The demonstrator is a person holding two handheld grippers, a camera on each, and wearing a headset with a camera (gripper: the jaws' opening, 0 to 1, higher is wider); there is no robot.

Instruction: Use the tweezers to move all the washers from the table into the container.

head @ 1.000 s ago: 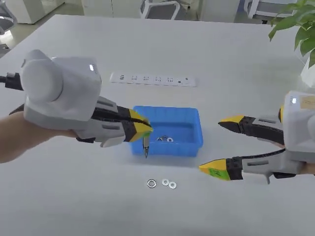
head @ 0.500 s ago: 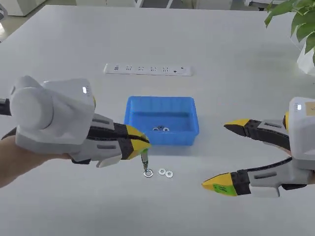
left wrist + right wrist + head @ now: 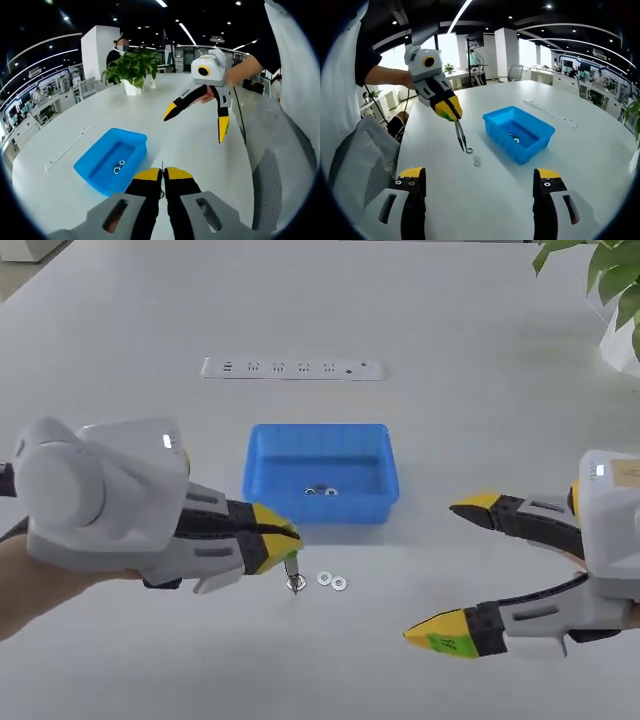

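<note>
My left gripper point(image 3: 278, 538) is shut on thin metal tweezers point(image 3: 292, 570) that point down at the table. Their tip meets the leftmost of three small washers point(image 3: 295, 584); two more washers point(image 3: 332, 582) lie just to its right. I cannot tell whether the tip grips it. Behind them stands the blue container point(image 3: 340, 512) with a couple of washers point(image 3: 320, 490) inside. My right gripper point(image 3: 432, 572) hovers open and empty to the right. The right gripper view shows the left gripper point(image 3: 447, 112), the tweezers point(image 3: 461, 137), the washers point(image 3: 476, 161) and the container point(image 3: 517, 150).
A white power strip point(image 3: 292, 369) lies beyond the container. A potted plant point(image 3: 610, 290) stands at the far right corner. The left gripper view shows the container point(image 3: 90, 170), the open right gripper point(image 3: 194, 129) and a chair point(image 3: 275, 190) beside the table.
My left gripper has brought the tweezers back from the container's front wall, down to the leftmost washer on the table. The right gripper has barely moved.
</note>
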